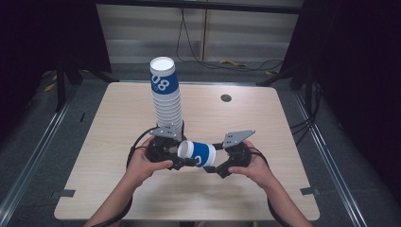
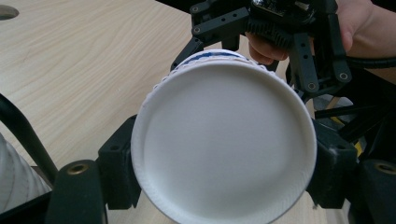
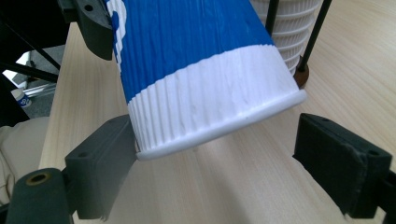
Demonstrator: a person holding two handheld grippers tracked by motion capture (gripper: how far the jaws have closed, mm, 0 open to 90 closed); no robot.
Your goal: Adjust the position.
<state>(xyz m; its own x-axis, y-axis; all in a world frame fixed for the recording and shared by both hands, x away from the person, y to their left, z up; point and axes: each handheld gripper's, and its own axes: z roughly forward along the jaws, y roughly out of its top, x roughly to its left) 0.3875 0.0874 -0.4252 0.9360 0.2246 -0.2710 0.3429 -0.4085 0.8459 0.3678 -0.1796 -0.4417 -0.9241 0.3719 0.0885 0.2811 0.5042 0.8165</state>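
Observation:
A white paper cup with a blue band [image 1: 201, 154] lies level above the table between my two grippers. My left gripper [image 1: 182, 159] is shut on its base end; in the left gripper view the cup's flat bottom [image 2: 224, 140] faces the camera with both jaws pressed against its sides. My right gripper [image 1: 213, 165] is open around the rim end: in the right gripper view the cup's rim [image 3: 219, 126] touches the left pad [image 3: 105, 163], while the right pad [image 3: 336, 161] stands clear of it. A tall stack of upturned cups [image 1: 166, 94] rises just behind the left gripper.
The wooden table [image 1: 265, 118] has a small round hole [image 1: 226, 98] at the back right. Thin black rods [image 3: 314, 32] stand by the cup stack [image 3: 289, 28]. Bare tabletop lies to the left, right and front of the hands. Dark floor and cables surround the table.

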